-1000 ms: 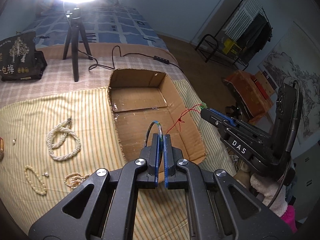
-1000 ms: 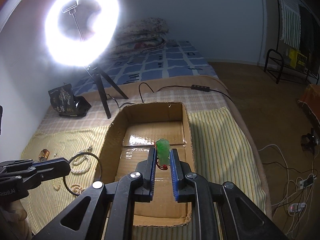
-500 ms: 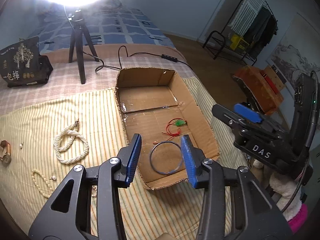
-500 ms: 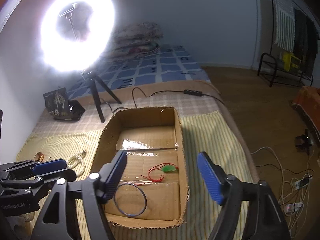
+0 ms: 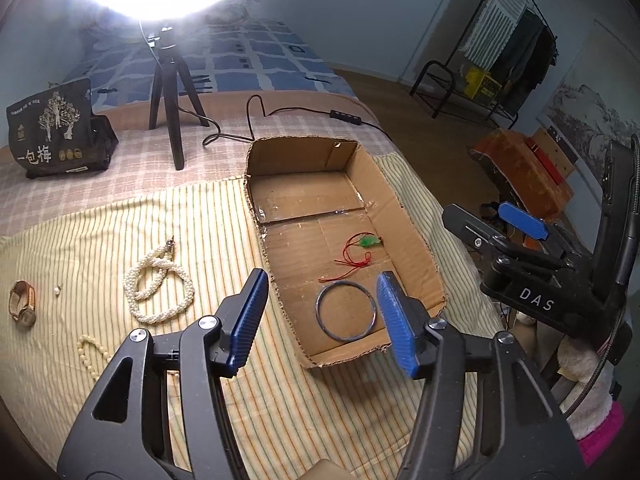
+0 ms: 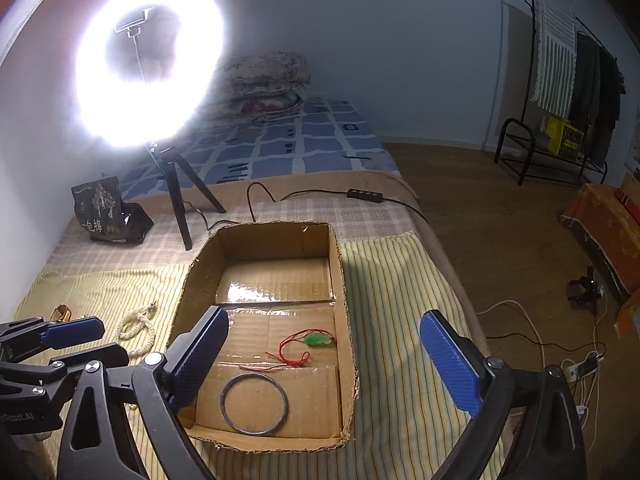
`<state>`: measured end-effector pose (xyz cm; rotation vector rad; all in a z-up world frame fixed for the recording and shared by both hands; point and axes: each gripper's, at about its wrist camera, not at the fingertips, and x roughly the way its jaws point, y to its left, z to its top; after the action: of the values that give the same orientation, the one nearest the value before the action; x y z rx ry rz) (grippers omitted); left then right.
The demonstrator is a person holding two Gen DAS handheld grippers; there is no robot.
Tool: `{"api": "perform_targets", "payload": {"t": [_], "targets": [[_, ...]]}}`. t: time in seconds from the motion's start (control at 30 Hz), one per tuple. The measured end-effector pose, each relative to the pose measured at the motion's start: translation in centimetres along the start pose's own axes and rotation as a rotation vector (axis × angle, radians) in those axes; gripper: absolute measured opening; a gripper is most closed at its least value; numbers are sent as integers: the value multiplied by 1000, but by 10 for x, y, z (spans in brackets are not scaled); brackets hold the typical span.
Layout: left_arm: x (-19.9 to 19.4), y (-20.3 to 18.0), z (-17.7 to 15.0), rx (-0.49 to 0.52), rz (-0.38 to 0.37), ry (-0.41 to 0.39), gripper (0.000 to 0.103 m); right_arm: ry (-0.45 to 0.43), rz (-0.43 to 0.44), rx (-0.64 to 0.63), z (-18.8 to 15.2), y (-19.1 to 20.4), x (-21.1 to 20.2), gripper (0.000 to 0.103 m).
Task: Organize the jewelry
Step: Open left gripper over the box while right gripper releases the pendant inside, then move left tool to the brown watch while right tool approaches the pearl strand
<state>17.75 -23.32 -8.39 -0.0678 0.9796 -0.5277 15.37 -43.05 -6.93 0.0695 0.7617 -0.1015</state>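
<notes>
- the left gripper (image 5: pixel 322 320) with blue ribbed pads is spread wide and grasps nothing; it hangs above the near end of the shallow brown cardboard box (image 5: pixel 416 240).
- the right gripper (image 6: pixel 324 360) is likewise released, jaws far apart and empty, above the same box (image 6: pixel 344 320).
- a thin dark metal bangle (image 5: pixel 346 315) lies flat on the box floor near the front wall; in the right wrist view the bangle (image 6: pixel 254 403) sits just short of the front edge.
- a green jade pendant on a red cord (image 5: pixel 368 242) lies inside the box, just behind the bangle; the pendant (image 6: pixel 318 339) rests apart from the ring, its cord trailing toward it.
- outside the box, on the yellow striped cloth (image 5: pixel 200 240), lie a thick twisted white pearl necklace (image 5: pixel 156 284), a thinner cream bead strand (image 5: pixel 90 354) and a gold-toned wristwatch (image 5: pixel 22 304).
- a lit ring light on a black tripod (image 6: pixel 176 192) stands behind the box, beside a black printed bag (image 6: pixel 104 210).
</notes>
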Motion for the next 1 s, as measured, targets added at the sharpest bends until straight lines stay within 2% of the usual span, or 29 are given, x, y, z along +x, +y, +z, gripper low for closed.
{"api": "perform_targets", "payload": {"t": [0.27,0.57,1.0], "targets": [[-18,18,-2,-19,24,-20,58,-9,-2,-29,3,14,-7,98],[-49,50,-4,-53,68,-58,58,-25,33,-50,8,40,-17,98],[-89,117,-16,-97,153,-87,58,-23,116,-122,4,90,-25,98]]}}
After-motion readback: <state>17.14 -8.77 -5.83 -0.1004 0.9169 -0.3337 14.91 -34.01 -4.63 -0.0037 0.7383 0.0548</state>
